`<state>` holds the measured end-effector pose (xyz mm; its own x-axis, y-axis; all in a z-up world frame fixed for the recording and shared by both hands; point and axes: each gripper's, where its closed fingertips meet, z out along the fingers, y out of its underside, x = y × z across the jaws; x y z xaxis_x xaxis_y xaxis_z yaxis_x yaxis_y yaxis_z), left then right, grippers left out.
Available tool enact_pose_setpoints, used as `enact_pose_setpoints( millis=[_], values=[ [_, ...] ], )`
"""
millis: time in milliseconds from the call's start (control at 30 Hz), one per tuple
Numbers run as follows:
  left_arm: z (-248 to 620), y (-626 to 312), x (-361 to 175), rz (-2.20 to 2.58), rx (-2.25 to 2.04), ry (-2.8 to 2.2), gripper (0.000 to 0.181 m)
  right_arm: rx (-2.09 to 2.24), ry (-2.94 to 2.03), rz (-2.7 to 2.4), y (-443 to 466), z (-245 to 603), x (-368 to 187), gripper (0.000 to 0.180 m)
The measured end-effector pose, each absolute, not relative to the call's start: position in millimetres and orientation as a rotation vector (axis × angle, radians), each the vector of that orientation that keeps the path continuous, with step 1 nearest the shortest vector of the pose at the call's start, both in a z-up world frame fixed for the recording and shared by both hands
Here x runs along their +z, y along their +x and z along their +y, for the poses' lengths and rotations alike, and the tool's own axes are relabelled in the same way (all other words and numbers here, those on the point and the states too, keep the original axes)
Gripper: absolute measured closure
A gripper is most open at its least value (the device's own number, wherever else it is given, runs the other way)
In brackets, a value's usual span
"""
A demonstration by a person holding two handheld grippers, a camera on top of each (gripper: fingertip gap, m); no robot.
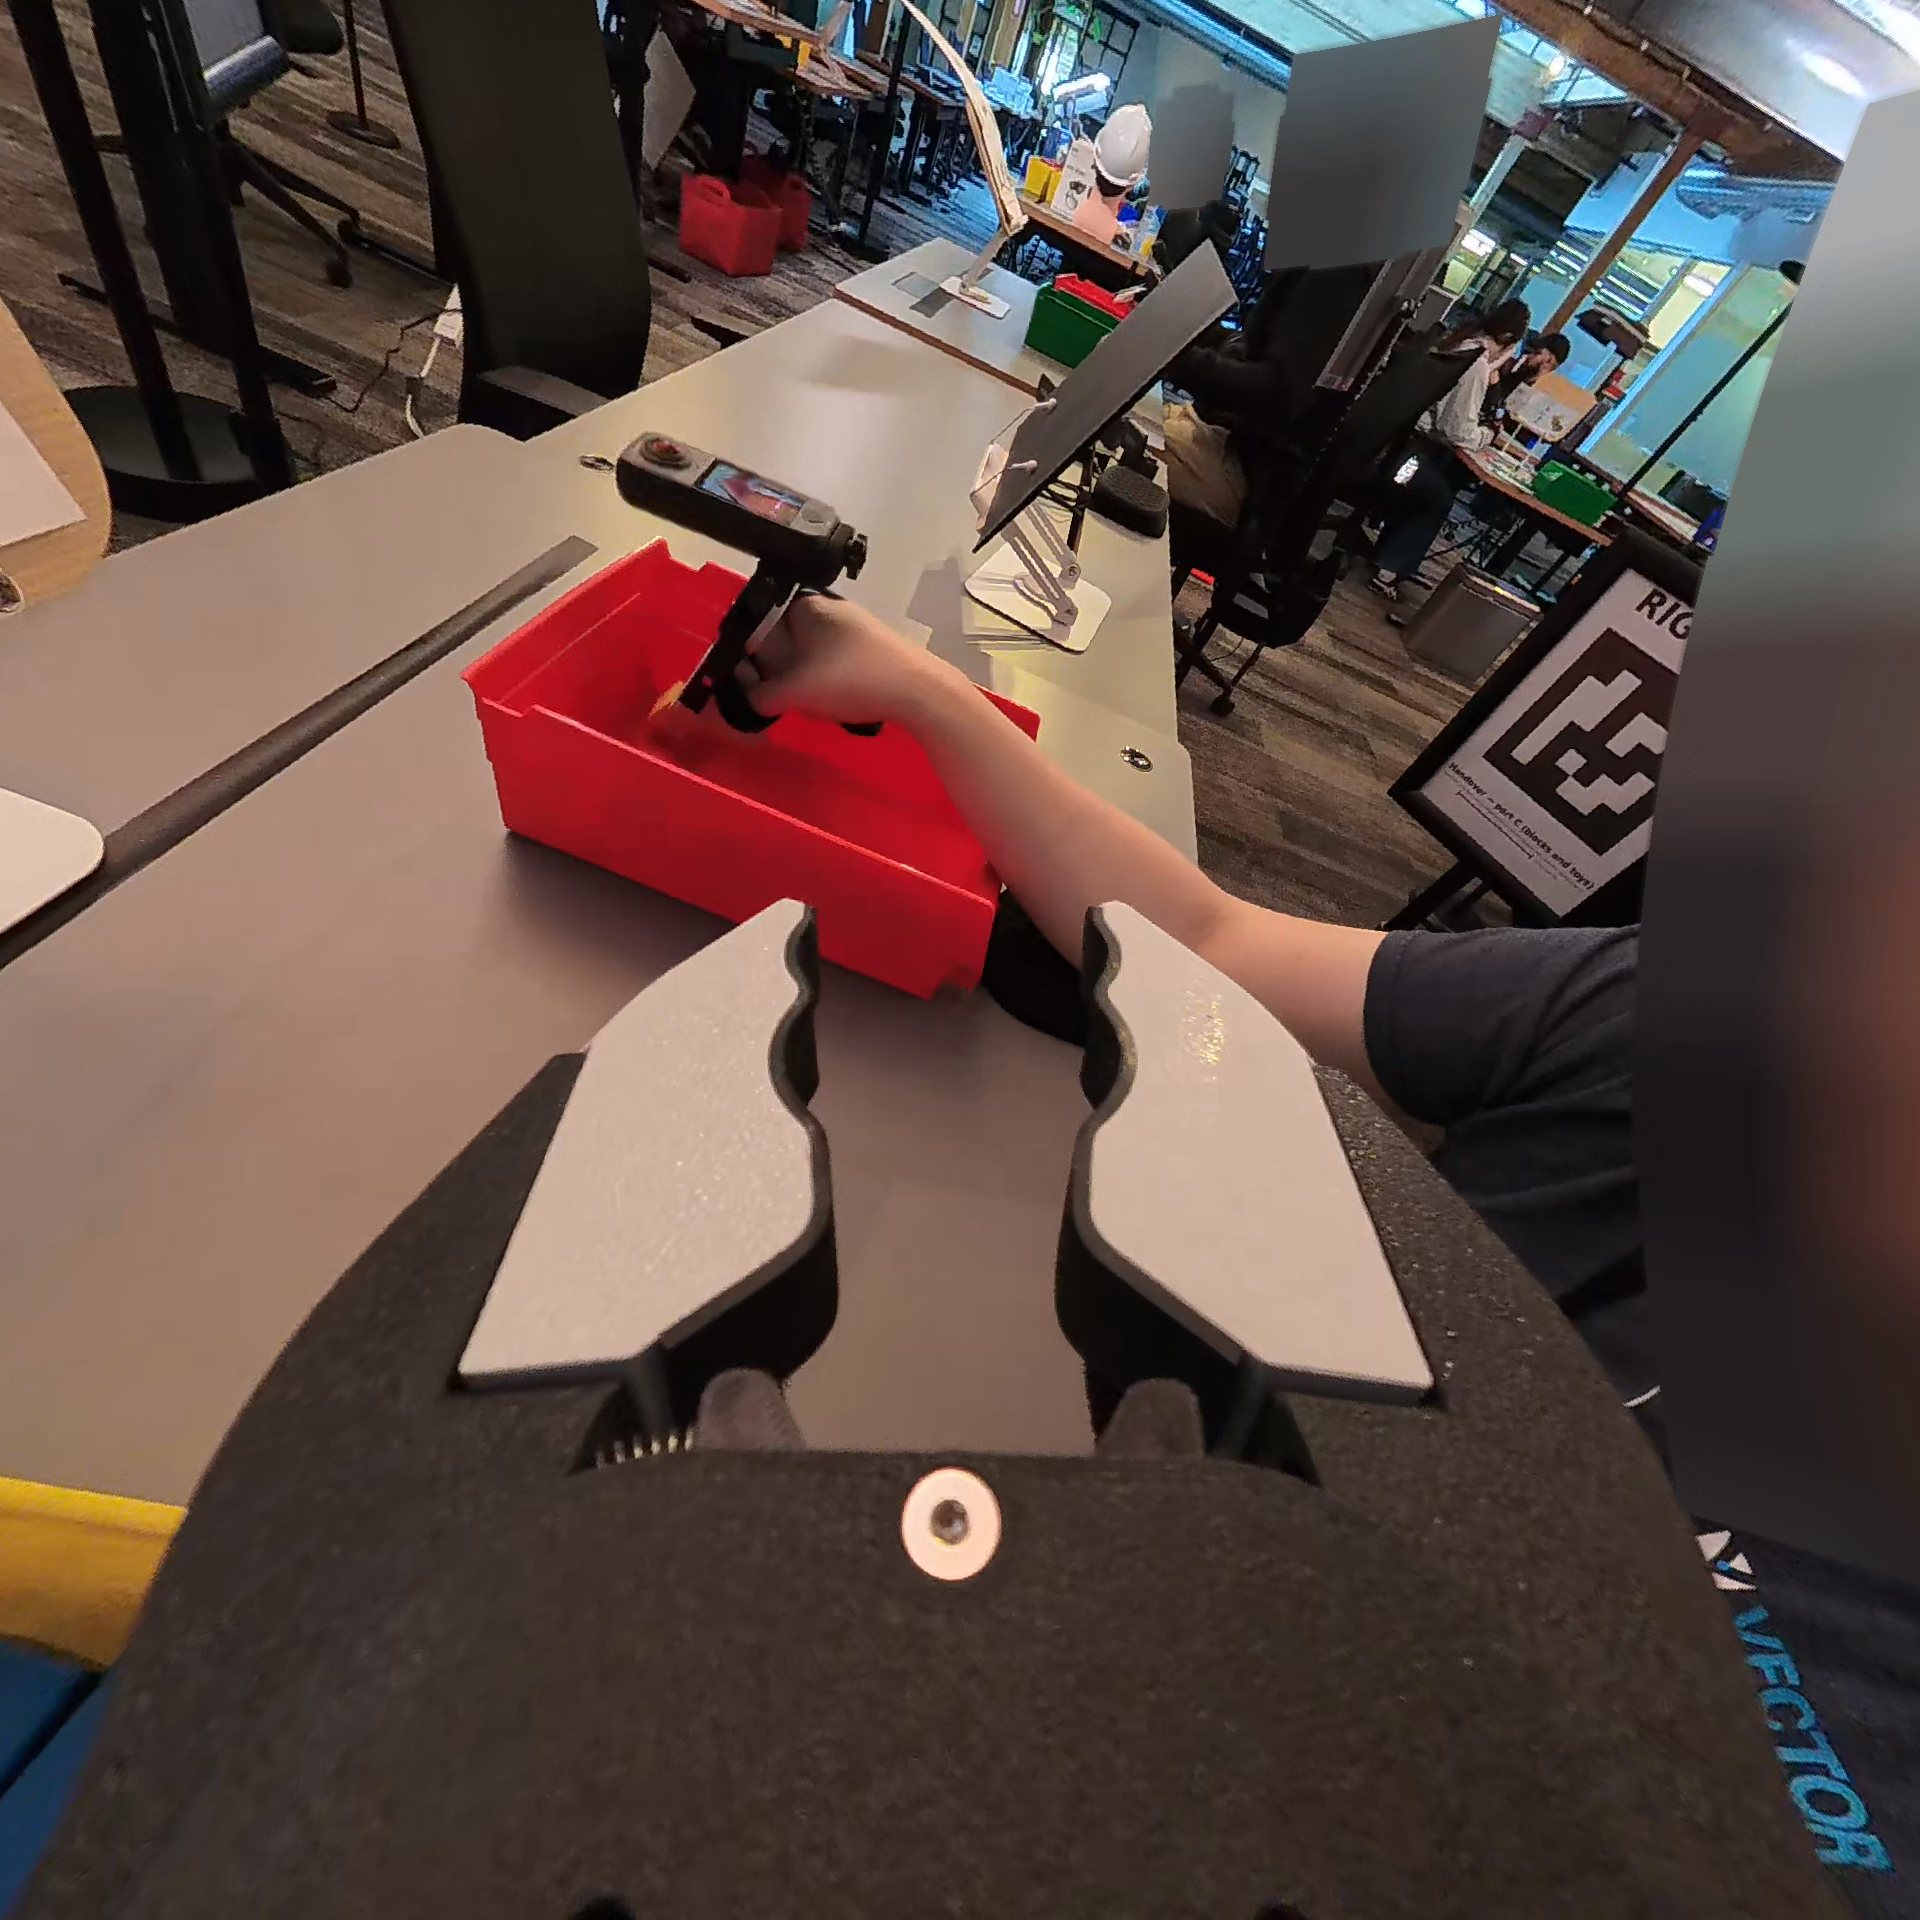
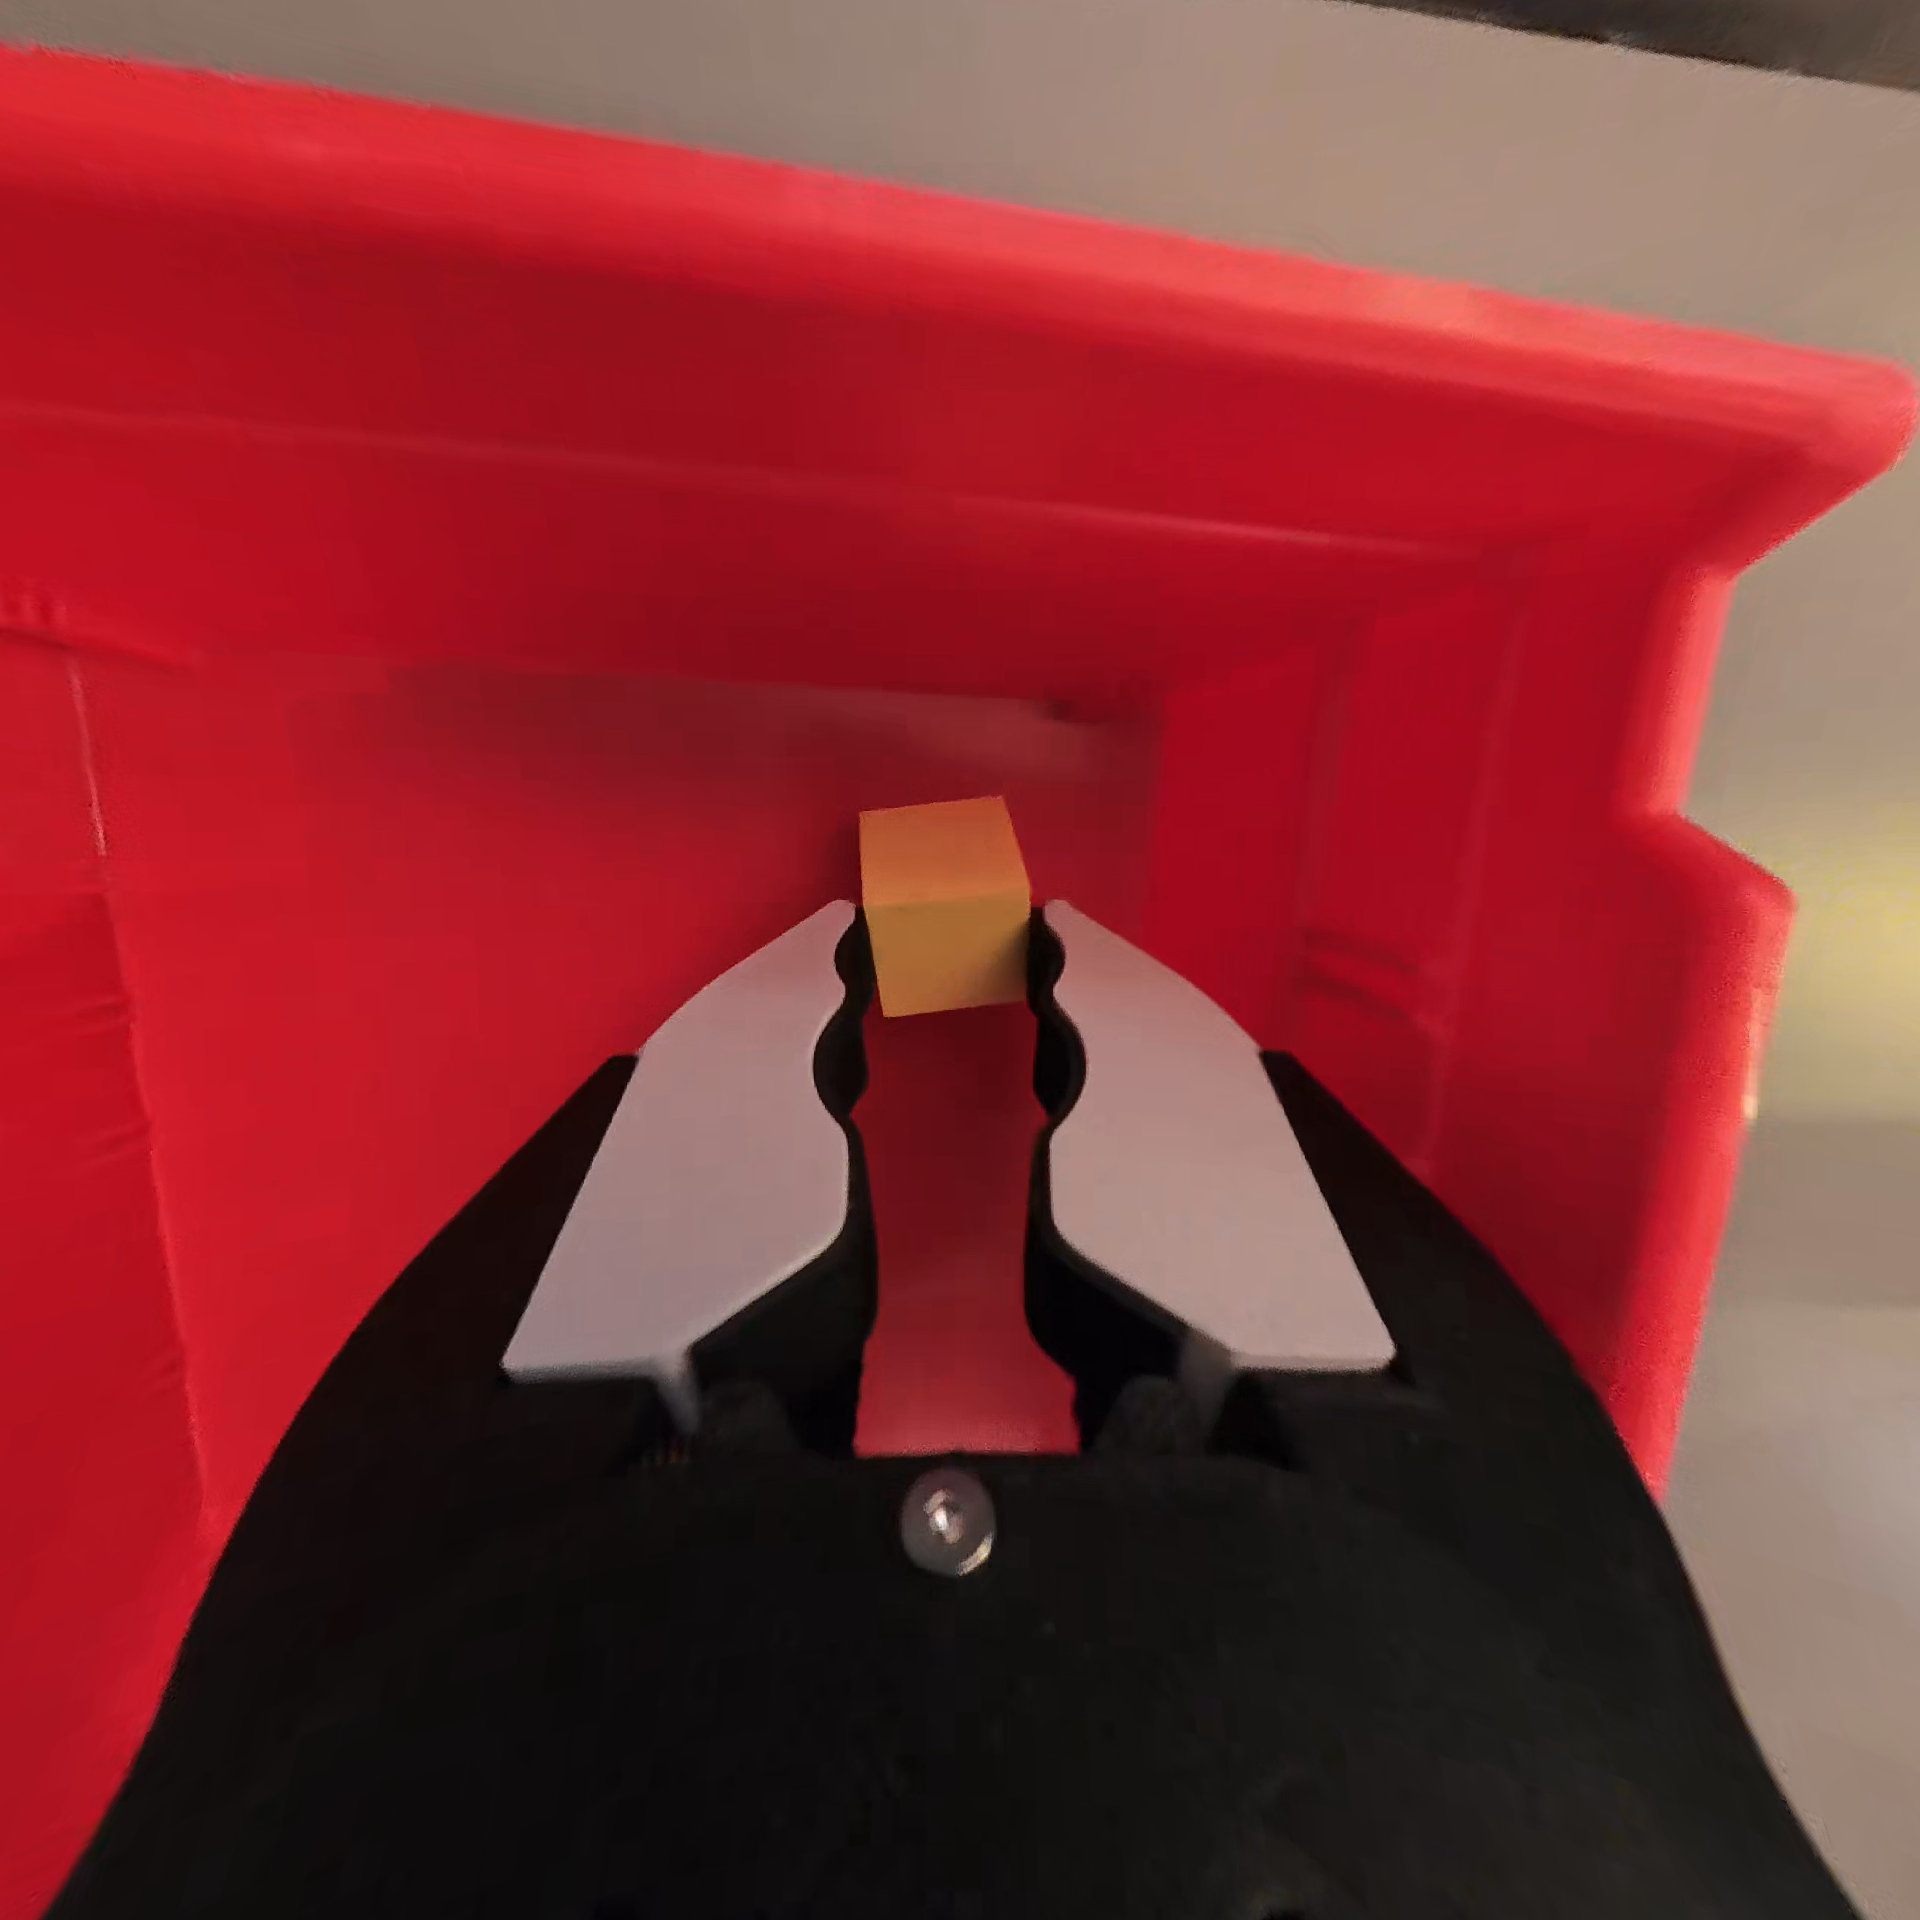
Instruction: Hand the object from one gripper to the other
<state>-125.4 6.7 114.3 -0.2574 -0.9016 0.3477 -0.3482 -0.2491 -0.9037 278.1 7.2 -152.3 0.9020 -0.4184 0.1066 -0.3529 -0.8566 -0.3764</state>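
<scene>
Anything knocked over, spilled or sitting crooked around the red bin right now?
Nothing stands out. The red plastic bin sits flat on the grey table. The right tool pinches the small orange cube at its tips inside the bin; the left tool is open and empty.

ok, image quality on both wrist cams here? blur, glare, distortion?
Left wrist view: sharp, strong wide-angle bending of the grey table, small glare on one finger of the left gripper; masking patches at right. Right wrist view: motion-smeared red bin rim; orange cube at the right gripper tips stays fairly crisp, lit from above.
</scene>
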Motion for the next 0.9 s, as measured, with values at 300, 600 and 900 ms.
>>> enact_pose_setpoints(
  millis=[300, 600, 900],
  values=[
    [9.3, -125.4, 112.1, 1.525, -1.516, -1.535, 0.133, -0.223, -2.703, 0.615, 278.5, 9.0, -157.8, 0.140],
    [83.9, -170.2, 75.1, 1.472, -0.988, -1.722, 0.137, -0.066, -2.591, 0.520, 254.1, 18.4, -113.2, 0.137],
    [140.0, -277.5, -23.7, 1.596, -0.347, -2.142, 0.152, -0.052, -2.372, 0.354, 228.9, 14.4, -26.9, 0.137]
  ],
)
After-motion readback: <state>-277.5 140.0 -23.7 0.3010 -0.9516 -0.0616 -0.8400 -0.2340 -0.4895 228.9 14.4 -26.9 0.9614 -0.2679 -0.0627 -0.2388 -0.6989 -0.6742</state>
